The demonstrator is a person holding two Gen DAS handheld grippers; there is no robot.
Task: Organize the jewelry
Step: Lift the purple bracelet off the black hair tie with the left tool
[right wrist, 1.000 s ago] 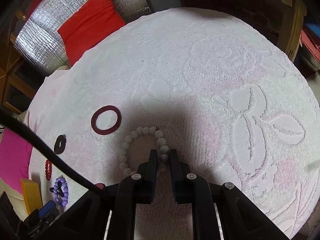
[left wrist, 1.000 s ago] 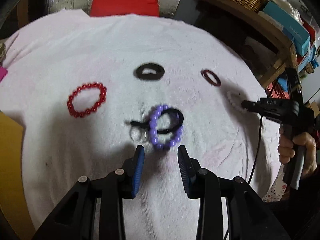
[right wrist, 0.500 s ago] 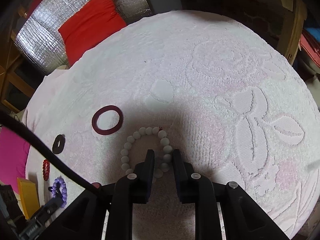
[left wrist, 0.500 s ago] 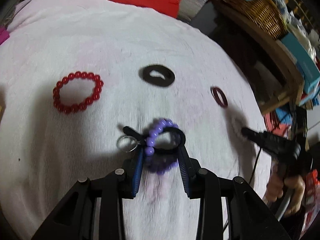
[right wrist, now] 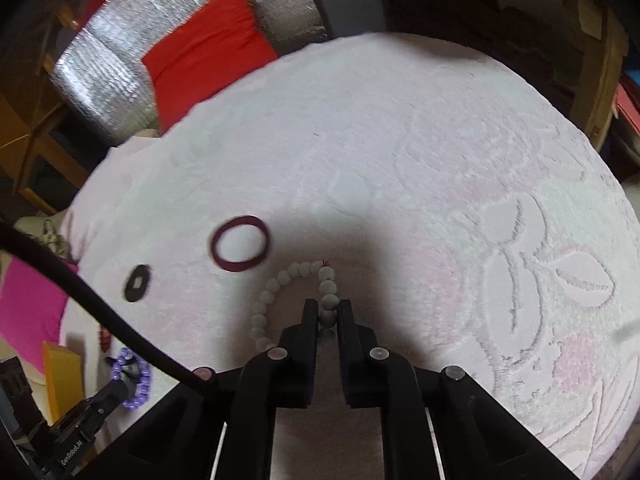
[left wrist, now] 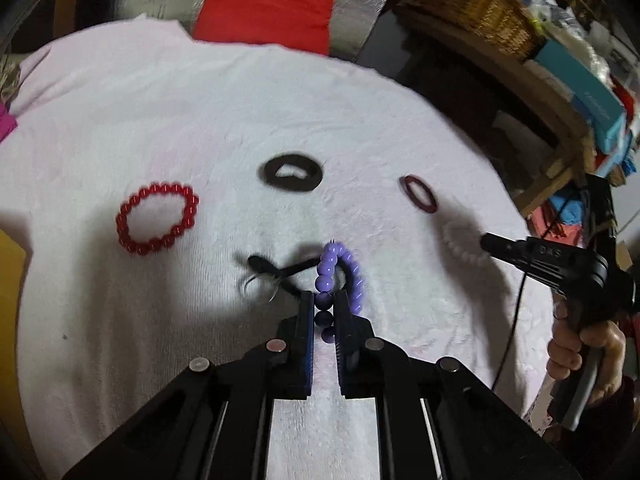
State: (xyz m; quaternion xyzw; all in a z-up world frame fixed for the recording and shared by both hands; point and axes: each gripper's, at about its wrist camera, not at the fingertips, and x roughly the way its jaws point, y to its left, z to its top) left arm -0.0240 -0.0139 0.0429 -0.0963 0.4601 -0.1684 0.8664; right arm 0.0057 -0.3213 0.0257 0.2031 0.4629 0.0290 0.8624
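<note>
My left gripper [left wrist: 324, 304] is shut on the purple bead bracelet [left wrist: 328, 272], which stands on edge over a black strap with a key ring [left wrist: 264, 272]. A red bead bracelet [left wrist: 156, 218], a black hair tie [left wrist: 292, 172] and a maroon ring [left wrist: 418, 194] lie on the white towel [left wrist: 120, 120]. My right gripper [right wrist: 328, 312] is shut on the white bead bracelet [right wrist: 280, 284]; it also shows in the left wrist view [left wrist: 492, 242]. The maroon ring [right wrist: 239, 243] and black hair tie [right wrist: 137, 283] lie to its left.
A red cushion [left wrist: 268, 4] on silver foil stands behind the towel. A wooden shelf with a wicker basket [left wrist: 480, 4] and boxes lies to the right. A yellow box [right wrist: 60, 376] and pink cloth [right wrist: 28, 312] sit at the towel's left edge.
My left gripper moved forward and closed on the purple bracelet, tipping it up. My right gripper opened a little, then closed on the white bracelet's beads.
</note>
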